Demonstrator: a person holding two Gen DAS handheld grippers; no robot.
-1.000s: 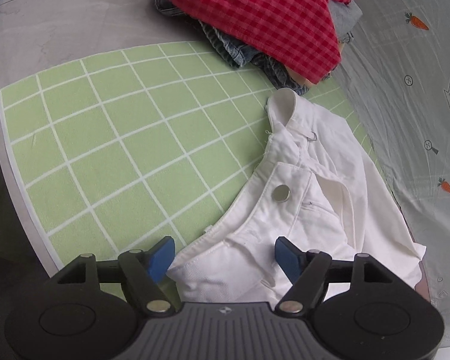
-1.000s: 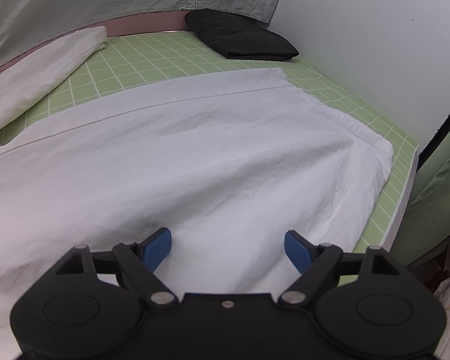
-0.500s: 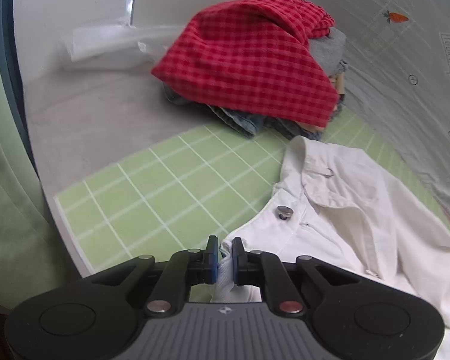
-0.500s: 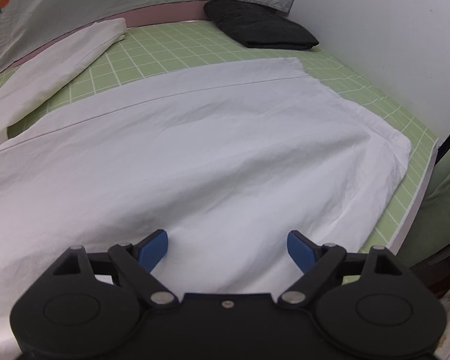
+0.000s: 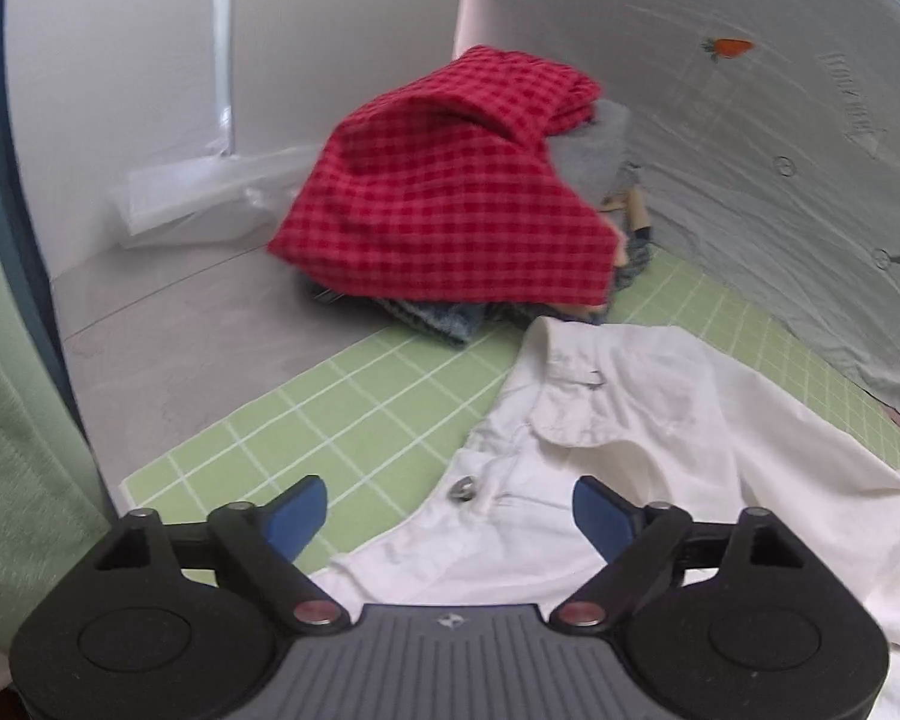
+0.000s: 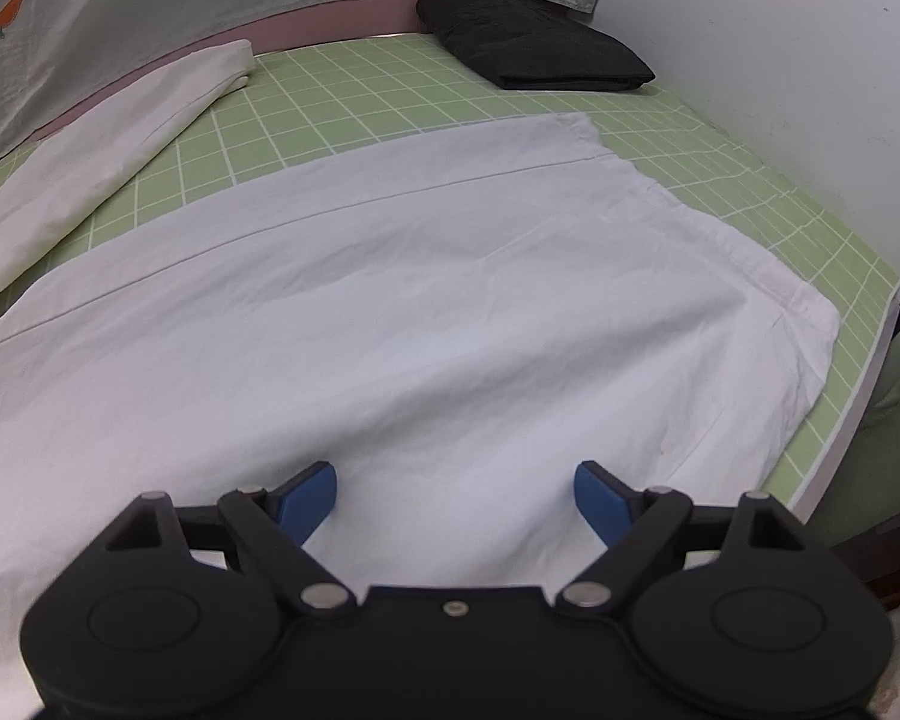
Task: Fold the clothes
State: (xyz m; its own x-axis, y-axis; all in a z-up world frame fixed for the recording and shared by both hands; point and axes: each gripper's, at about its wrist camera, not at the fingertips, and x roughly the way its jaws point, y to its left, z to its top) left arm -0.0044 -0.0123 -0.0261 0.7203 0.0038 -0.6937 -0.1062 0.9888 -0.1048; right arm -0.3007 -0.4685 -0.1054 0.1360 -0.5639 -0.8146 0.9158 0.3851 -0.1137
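White trousers lie on a green grid mat. In the left wrist view their waistband [image 5: 582, 414] with a metal button [image 5: 463, 487] sits just ahead of my left gripper [image 5: 450, 510], which is open with nothing between its blue fingers. In the right wrist view one wide trouser leg [image 6: 390, 312] is spread flat across the mat, its hem at the far right. The other leg [image 6: 120, 138] lies folded along the back edge. My right gripper [image 6: 455, 495] hovers open over the near part of the flat leg.
A pile of clothes topped by a red checked garment [image 5: 450, 192] sits at the far left end of the table. A folded black garment [image 6: 534, 42] lies at the back right corner. A grey printed sheet [image 5: 780, 150] hangs behind. The mat's edge [image 6: 858, 384] drops off at right.
My left gripper shut on the waistband edge half a second ago and has now opened again, letting it go. The right gripper stayed open and drew back slightly over the leg.
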